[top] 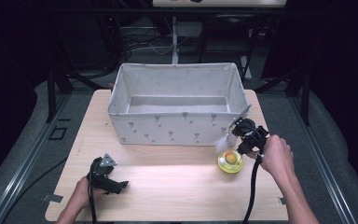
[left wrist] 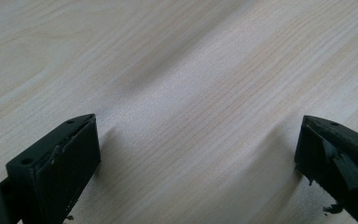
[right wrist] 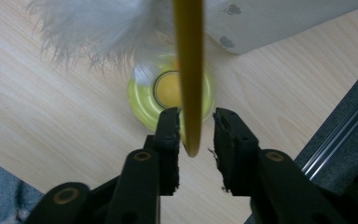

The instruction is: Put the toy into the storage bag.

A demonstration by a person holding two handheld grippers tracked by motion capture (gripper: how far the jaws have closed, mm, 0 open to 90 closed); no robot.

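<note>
Because the right gripper (right wrist: pixel 194 135) has its two black jaws standing slightly apart on either side of a slender yellow stick (right wrist: pixel 189 70), with a visible gap on one side, whether it clamps the stick or has just let go cannot be told. The stick ends in a white feather tuft (right wrist: pixel 91 28), which in the high view hangs just beside the front right corner of the grey fabric storage box with small printed motifs (top: pixel 168 128); this landmark serves for all positions below. Directly under the stick, just in front of that corner, sits a round translucent yellow dish with an orange centre (top: pixel 230 161), probably the stand or base for the stick, which would explain the vertical hold above it. The left gripper (left wrist: pixel 196 154) is released, its jaws spread wide over bare light wooden table (left wrist: pixel 177 70), parked well in front of the box's left half, likely kept clear as idle.
</note>
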